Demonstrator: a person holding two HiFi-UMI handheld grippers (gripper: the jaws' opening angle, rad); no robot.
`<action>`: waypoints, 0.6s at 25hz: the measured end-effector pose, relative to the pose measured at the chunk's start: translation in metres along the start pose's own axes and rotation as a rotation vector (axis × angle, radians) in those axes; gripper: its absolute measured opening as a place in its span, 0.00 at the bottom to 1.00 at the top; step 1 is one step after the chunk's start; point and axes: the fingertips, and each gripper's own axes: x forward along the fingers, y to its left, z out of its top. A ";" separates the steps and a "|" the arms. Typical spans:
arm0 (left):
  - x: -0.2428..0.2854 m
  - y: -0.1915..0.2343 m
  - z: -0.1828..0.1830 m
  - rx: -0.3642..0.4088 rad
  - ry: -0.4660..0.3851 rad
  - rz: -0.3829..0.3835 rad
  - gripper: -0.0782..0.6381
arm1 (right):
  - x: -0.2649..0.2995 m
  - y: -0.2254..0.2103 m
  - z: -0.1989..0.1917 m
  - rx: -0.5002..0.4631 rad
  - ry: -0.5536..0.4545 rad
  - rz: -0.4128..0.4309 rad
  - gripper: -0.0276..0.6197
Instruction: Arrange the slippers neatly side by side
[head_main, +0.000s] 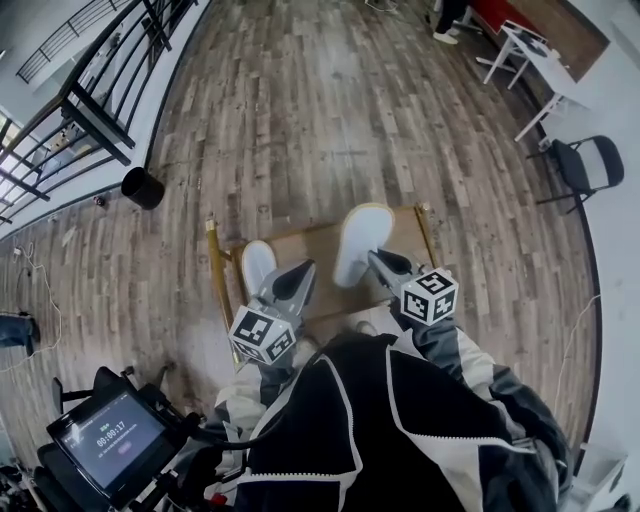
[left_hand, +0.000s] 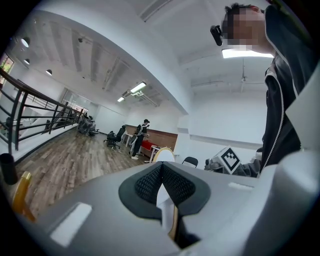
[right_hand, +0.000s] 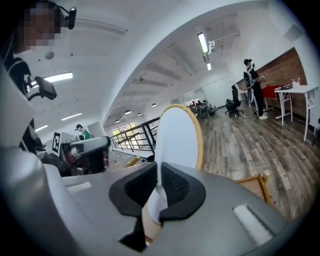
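Observation:
Two white slippers with tan edging are held up over a low wooden table (head_main: 318, 246). The left slipper (head_main: 257, 265) is pinched at its heel end by my left gripper (head_main: 297, 282), whose jaws are shut on it. In the left gripper view its thin white edge (left_hand: 165, 201) runs between the pads of that gripper (left_hand: 162, 172). The right slipper (head_main: 360, 240) stands higher, toe away from me, with my right gripper (head_main: 386, 265) shut on its heel end. Seen from the right gripper (right_hand: 159, 176), that slipper (right_hand: 177, 136) rises upright beyond the pads.
A black bucket (head_main: 142, 187) stands by the dark railing (head_main: 100, 95) at the left. A folding chair (head_main: 586, 165) and a white table (head_main: 532, 55) are at the far right. A screen on a stand (head_main: 108, 437) is near my left side. The floor is wood planks.

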 end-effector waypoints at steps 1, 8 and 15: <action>0.001 -0.001 0.001 0.000 -0.001 0.000 0.14 | -0.008 0.006 0.005 -0.025 -0.009 0.010 0.09; -0.001 -0.001 -0.002 0.008 -0.001 0.026 0.14 | -0.047 0.032 0.029 -0.157 -0.075 0.019 0.09; -0.006 0.004 -0.004 0.002 0.005 0.053 0.14 | -0.036 0.030 0.028 -0.151 -0.074 0.043 0.09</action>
